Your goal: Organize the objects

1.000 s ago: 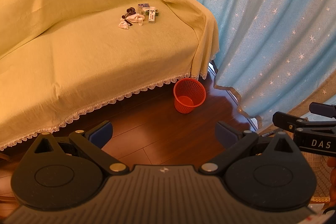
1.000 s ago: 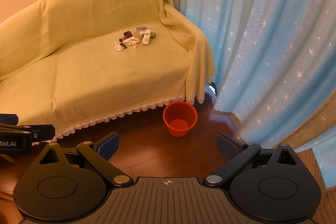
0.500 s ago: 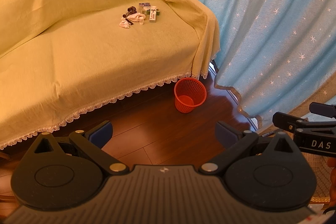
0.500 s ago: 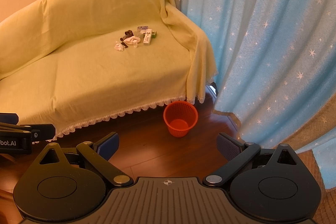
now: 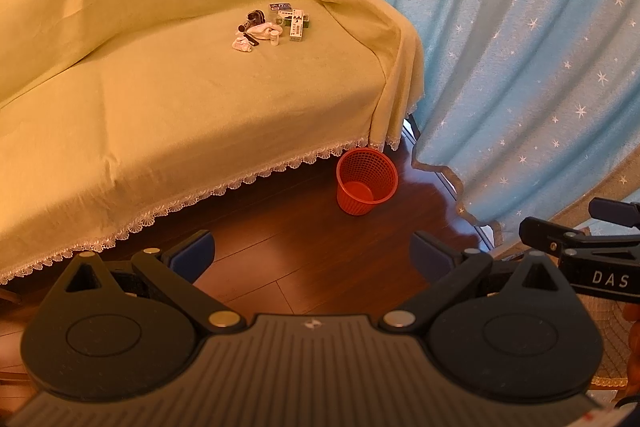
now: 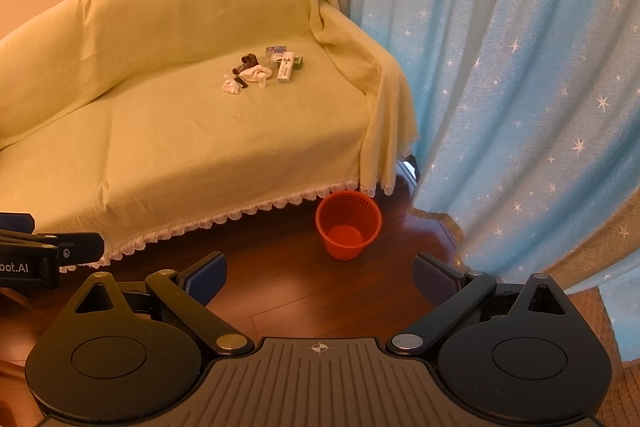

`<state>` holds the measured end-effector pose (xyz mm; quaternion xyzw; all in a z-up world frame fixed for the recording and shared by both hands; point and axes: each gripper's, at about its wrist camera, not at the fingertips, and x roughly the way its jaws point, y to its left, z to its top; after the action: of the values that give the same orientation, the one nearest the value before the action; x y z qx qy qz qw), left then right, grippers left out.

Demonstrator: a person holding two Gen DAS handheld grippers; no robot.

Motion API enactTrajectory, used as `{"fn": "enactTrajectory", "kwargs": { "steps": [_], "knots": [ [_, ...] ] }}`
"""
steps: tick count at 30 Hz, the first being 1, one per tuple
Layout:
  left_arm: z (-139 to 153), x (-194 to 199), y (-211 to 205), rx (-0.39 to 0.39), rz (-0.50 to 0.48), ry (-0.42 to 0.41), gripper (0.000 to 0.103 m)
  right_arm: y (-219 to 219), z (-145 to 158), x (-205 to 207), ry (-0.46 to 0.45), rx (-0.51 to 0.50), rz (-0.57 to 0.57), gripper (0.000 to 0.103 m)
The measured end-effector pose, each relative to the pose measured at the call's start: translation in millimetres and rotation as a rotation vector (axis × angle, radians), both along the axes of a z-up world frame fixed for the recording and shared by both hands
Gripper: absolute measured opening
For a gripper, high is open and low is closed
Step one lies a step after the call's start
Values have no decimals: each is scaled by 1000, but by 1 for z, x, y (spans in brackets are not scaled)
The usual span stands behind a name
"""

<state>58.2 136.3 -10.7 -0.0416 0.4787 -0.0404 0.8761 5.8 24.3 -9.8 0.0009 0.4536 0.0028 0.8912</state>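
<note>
The left gripper [image 5: 312,253] hangs over the wood floor [image 5: 280,247] with its jaws spread wide and nothing between the blue pads [image 5: 192,255]; it touches no object. The right gripper [image 6: 320,273] is likewise wide open and empty above the floor, well short of the sofa [image 6: 180,131]. Each gripper shows at the edge of the other's view, so the two are side by side. The things to sort lie in a small clutter [image 5: 272,27] on the sofa seat near its right arm: white crumpled bits, a dark cylinder, a small white bottle and a few printed boxes, some touching. A red basket [image 5: 366,183] stands on the floor just beside the sofa's front right corner, next to the starred blue curtain [image 5: 520,47], and looks empty.
</note>
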Motion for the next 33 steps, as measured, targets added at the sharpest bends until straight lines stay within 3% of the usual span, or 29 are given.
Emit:
{"fn": "enactTrajectory", "kwargs": {
  "steps": [14,21,28,33],
  "knots": [
    [-14,19,35,-34,-13,13,102,37,-1,15,-24,14,30,97],
    [-29,40,47,-43,-19,38,102,34,-11,25,-32,-8,26,97],
    [-48,92,41,-59,-14,37,102,9,-34,71,-41,-34,73,97],
    [-71,148,29,-53,35,37,102,-21,-76,128,-15,-31,157,97]
  ]
}}
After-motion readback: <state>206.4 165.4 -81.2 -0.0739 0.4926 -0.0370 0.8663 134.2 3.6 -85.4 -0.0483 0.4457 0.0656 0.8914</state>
